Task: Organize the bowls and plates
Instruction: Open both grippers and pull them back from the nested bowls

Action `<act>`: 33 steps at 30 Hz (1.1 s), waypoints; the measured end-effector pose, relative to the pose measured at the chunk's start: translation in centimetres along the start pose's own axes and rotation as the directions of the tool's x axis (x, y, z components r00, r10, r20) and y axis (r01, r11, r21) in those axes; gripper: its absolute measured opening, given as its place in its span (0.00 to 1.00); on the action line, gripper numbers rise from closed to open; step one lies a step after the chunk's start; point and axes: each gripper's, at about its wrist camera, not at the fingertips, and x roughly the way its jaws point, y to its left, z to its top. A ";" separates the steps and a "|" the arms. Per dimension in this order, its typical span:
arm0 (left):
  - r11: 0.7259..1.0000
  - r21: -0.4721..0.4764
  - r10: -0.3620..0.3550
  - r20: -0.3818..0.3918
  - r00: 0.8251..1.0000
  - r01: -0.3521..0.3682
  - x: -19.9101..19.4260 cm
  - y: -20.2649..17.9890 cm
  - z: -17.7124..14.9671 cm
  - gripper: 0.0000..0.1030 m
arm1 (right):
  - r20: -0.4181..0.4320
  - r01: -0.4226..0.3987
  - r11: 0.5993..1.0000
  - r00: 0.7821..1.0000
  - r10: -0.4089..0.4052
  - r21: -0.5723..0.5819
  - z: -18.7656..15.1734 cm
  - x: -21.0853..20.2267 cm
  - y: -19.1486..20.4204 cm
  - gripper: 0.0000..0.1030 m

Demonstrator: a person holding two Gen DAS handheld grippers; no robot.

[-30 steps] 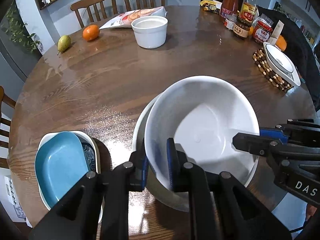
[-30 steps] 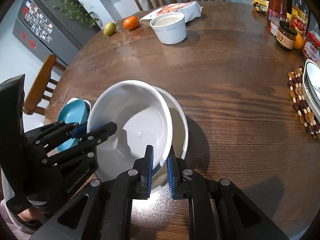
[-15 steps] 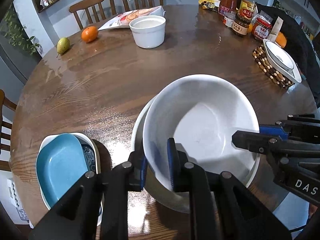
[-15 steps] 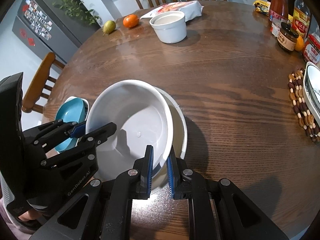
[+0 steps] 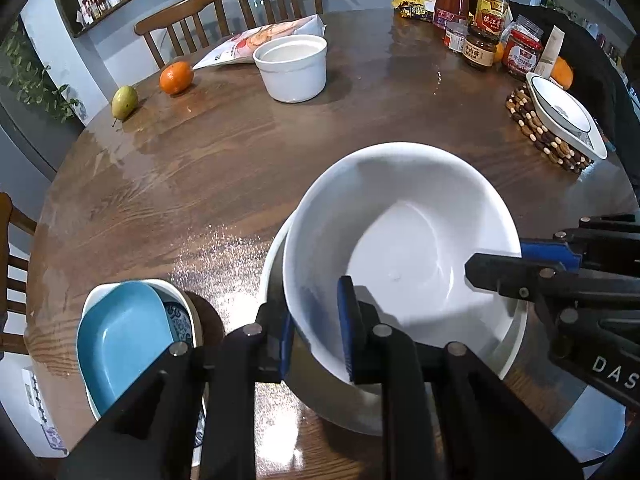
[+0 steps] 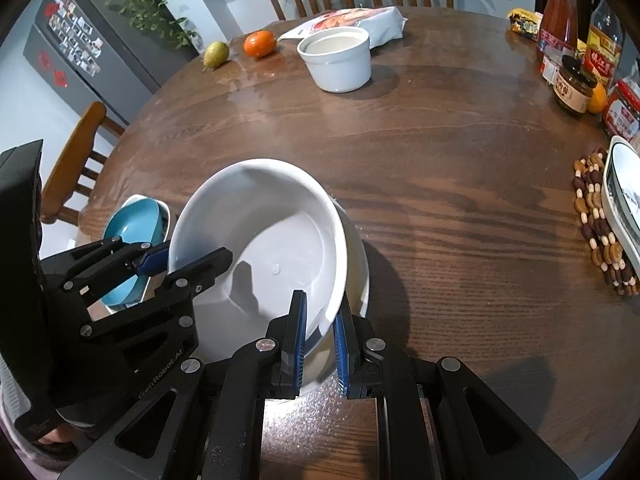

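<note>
A large white bowl [image 5: 404,240] sits tilted inside a second, wider bowl [image 5: 276,264] in the lower centre of the left wrist view, on a round wooden table [image 5: 224,160]. The left gripper [image 5: 314,334] straddles the bowl's near rim at the bottom of that frame, one blue pad outside the wall and one inside; its jaws are opening, narrow, with the rim between them, and whether the pads press on it I cannot tell. The right gripper [image 6: 320,338] is clamped narrow on the rim at the lower centre of the right wrist view, its pads on either side of the wall. In the left wrist view the right gripper enters from the right edge, with one finger [image 5: 496,272] over the bowl's inside.

At the lower left of the left view a blue dish [image 5: 120,340] lies in a white patterned one [image 5: 180,316], near the stacked bowls but apart. A white pot [image 5: 292,66] stands toward the upper centre, with a packet [image 5: 256,42] behind it, and an orange [image 5: 176,77] and a pear [image 5: 125,102] to its left. At the right edge a shallow white dish [image 5: 564,118] rests on a beaded trivet [image 5: 536,136]. Bottles and jars [image 5: 480,20] crowd the upper right. Chairs [image 5: 224,12] stand behind the table.
</note>
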 end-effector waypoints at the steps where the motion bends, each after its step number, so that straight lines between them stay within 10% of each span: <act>1: 1.000 0.001 0.003 0.001 1.000 -0.003 0.1 0.0 0.1 0.17 | 0.003 0.003 1.000 1.000 -0.003 -0.001 0.1 0.0 0.0 0.14; 33: 0.999 -0.036 0.022 -0.003 1.000 -0.022 1.2 0.8 1.9 0.18 | 0.040 0.027 1.000 0.999 -0.026 -0.003 2.1 0.3 0.1 0.14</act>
